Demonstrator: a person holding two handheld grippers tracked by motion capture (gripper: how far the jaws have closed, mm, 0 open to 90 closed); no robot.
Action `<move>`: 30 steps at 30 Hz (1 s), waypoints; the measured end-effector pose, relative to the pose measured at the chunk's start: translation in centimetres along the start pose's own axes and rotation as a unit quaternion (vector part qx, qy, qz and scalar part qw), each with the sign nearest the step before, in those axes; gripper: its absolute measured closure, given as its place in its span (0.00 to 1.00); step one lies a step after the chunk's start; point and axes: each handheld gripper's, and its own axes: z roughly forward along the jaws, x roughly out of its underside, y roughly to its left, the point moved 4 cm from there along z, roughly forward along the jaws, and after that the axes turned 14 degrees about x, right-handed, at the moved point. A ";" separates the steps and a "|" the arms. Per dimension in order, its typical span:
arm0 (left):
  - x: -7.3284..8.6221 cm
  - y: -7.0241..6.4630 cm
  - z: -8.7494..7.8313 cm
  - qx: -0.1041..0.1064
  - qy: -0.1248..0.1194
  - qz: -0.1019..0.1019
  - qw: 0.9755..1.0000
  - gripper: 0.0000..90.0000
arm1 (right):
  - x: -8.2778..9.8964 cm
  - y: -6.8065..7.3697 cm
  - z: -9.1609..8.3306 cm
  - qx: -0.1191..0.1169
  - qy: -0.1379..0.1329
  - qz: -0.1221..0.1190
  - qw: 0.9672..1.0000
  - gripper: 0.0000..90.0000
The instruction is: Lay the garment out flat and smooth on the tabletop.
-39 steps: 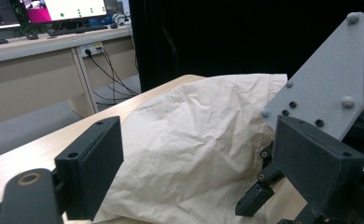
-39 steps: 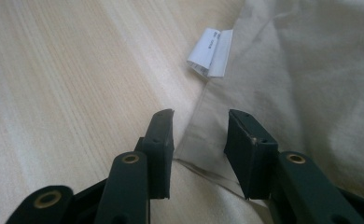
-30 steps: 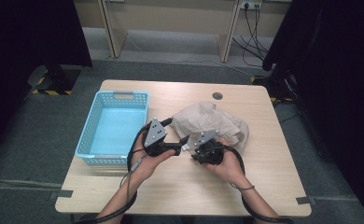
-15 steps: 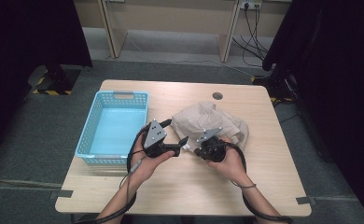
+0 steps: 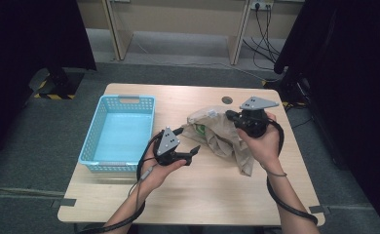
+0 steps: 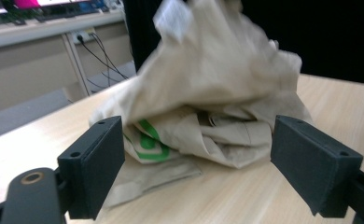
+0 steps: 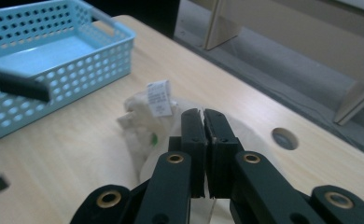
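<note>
A crumpled beige cloth bag with a green print (image 5: 217, 134) lies on the light wooden worktop (image 5: 193, 200), right of its middle and toward the far edge. A small white label (image 7: 160, 98) sticks up from the upper folds of the bag. A light blue perforated plastic basket (image 5: 117, 134) sits by the left edge of the worktop, apart from the bag.

The right claw (image 5: 233, 116) is held above the bag's far right part, near the round hole in the worktop (image 5: 226, 100). Its jaws are pressed flat together, and in the right gripper view a thin edge of the beige cloth appears caught between them, with the bag bunched just below.

The left claw (image 5: 188, 141) hovers low over the worktop just beside the bag's near left side, between the basket and the bag. Its jaws are spread wide and empty; in the left gripper view they frame the bag's lower folds and the green print without touching them.

The person's hands and forearms come in from the near edge of the worktop.
</note>
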 end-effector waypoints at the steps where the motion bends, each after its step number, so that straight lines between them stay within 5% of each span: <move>1: 0.1 -0.1 0.3 0.003 0.005 0.001 1.000 0.19 | -0.3 -0.4 0.1 0.009 -0.001 0.001 1.000 0.98; 7: 0.2 -0.5 1.8 0.019 0.024 0.005 1.000 0.19 | -2.1 -3.0 0.9 0.063 -0.004 0.007 0.998 0.98; 14: 1.0 -0.2 5.0 0.026 0.047 0.013 0.998 0.20 | -3.3 -3.5 0.9 0.065 -0.003 0.008 0.998 0.97; 30: 2.2 2.2 9.4 0.006 0.103 -0.020 0.994 0.28 | -2.7 -2.6 1.1 0.053 0.004 0.006 0.999 0.97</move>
